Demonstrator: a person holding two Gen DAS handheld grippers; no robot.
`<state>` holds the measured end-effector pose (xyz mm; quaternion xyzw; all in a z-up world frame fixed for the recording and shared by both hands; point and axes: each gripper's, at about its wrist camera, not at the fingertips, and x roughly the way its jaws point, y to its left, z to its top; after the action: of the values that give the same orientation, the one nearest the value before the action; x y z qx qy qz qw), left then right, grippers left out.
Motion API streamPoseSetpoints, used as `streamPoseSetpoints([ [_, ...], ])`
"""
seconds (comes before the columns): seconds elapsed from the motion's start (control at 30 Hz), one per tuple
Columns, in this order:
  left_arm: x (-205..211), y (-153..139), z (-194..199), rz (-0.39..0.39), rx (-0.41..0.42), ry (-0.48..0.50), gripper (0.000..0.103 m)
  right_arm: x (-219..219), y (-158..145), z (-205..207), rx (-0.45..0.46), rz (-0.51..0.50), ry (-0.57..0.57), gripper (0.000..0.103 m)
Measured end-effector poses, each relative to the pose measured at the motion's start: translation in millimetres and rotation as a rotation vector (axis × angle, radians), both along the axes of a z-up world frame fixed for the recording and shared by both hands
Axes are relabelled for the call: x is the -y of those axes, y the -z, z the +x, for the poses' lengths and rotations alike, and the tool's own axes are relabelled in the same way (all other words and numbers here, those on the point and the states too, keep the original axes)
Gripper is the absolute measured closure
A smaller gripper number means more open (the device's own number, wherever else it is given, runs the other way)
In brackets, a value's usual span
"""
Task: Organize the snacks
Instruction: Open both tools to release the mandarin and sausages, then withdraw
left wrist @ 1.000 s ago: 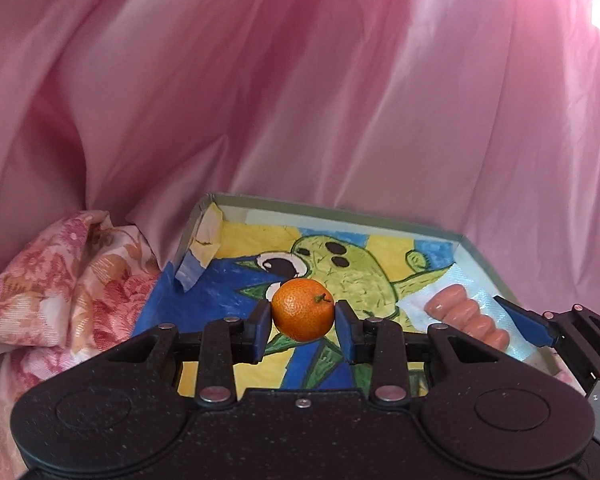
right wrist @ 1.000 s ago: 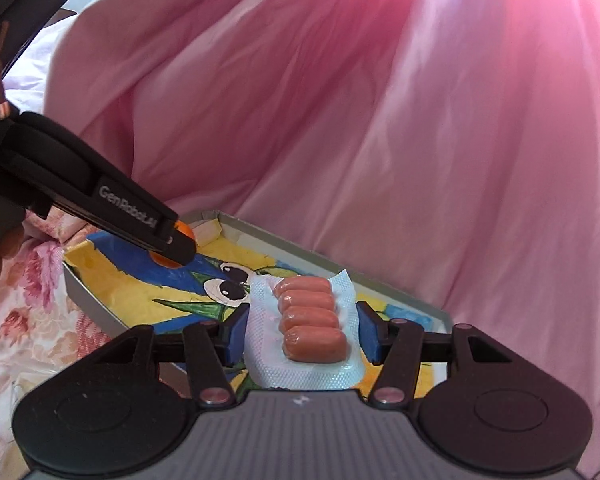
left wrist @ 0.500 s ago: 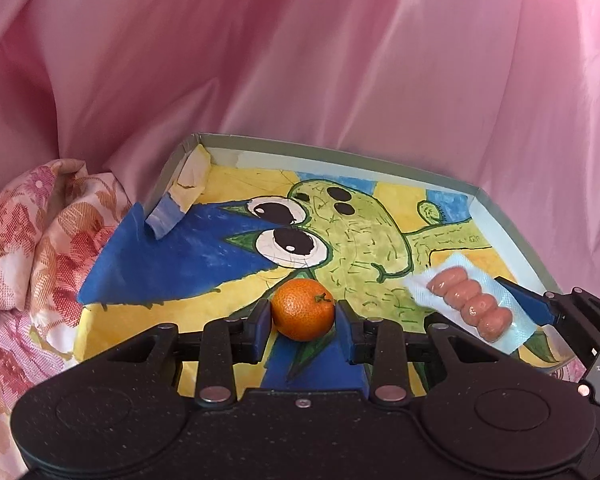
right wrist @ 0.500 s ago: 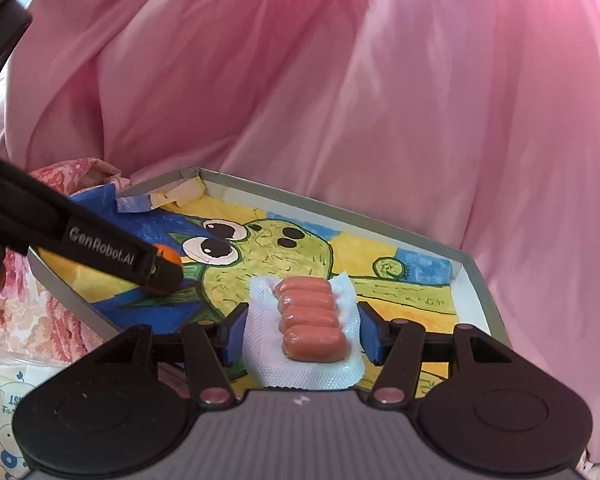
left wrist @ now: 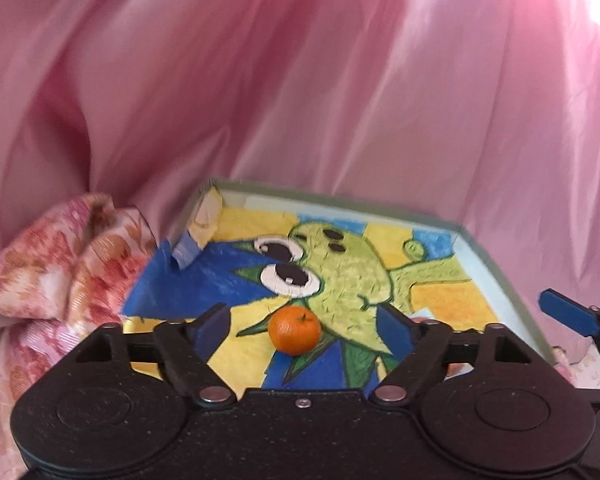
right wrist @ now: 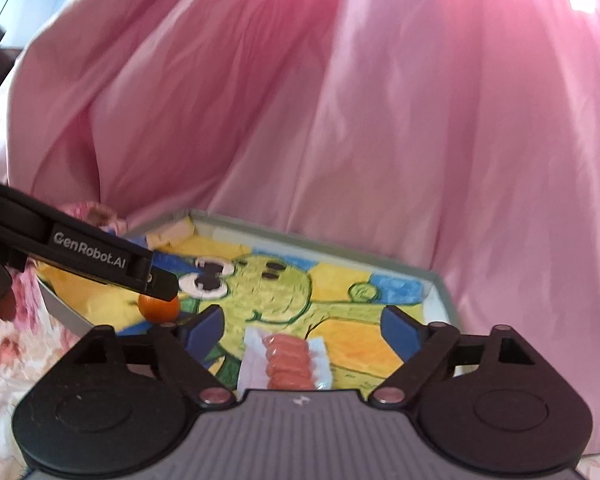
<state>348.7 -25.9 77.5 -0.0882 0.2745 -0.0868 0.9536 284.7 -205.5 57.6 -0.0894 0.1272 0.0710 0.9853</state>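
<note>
A shallow tray (left wrist: 496, 276) with a painted green cartoon figure lay on floral bedding (left wrist: 56, 280), with pink draped cloth (left wrist: 300, 80) filling the background. The left claw (left wrist: 306, 330) had just been opening and stood wide, the orange (left wrist: 295, 330) lying free on the tray floor between its pads. The right claw (right wrist: 302, 330) had likewise just spread wide; the sausage pack (right wrist: 286, 360) lay untouched on the tray between them.

Bright pink backlight, slight blur
</note>
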Motion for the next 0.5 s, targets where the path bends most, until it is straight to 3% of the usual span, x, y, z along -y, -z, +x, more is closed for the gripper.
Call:
streamPoseSetpoints([
  [0.2,-4.3,-21.2,-45.3,-0.039,0.103,-0.014,0.008,15.6,-30.1,-46.1,0.087,0.057,0.014,0.001],
  [0.5,-13.0,-39.2,-125.9,-0.059,0.206,-0.039,0.003,29.1,-56.8,-123.7,0.166,0.085,0.031,0.000],
])
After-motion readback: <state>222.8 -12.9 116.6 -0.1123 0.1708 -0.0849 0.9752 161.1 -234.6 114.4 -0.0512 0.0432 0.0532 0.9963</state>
